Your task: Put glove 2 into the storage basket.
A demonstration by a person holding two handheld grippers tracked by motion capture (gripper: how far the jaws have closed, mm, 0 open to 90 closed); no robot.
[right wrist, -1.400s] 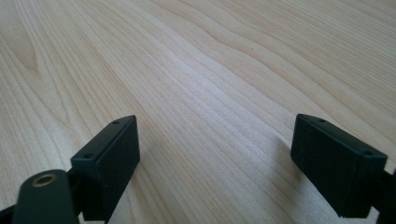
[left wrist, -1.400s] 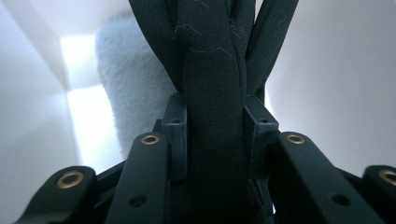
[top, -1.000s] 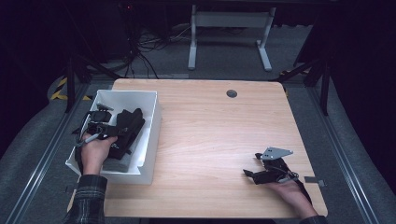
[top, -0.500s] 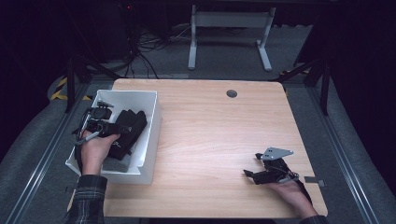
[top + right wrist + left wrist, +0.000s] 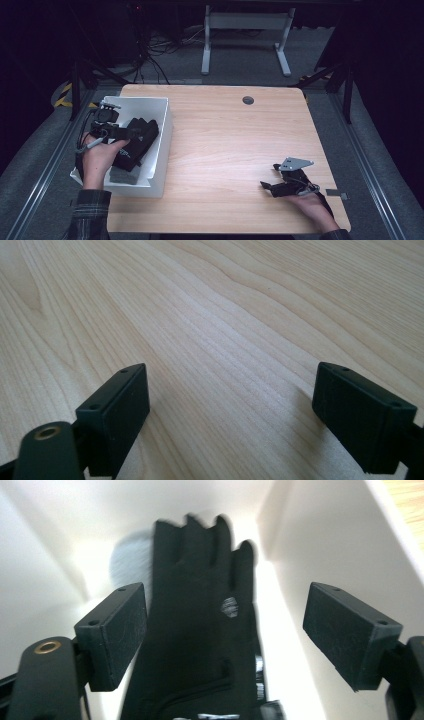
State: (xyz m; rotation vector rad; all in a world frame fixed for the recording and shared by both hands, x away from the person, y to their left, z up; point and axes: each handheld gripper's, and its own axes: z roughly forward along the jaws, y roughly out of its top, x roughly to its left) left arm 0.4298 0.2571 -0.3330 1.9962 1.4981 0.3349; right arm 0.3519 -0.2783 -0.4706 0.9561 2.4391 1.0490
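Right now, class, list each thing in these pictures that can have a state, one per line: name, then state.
Left claw: open, jaws just opened, above the black glove, not pressing it.
Right claw: open, nothing between its jaws, low over the table.
Black glove: lying flat in the white bin, fingers spread, released.
White bin: upright at the table's left edge, holding dark items.

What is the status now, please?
Left tool just opened, over black glove in white bin. Right tool open, on table. Nothing in the way.
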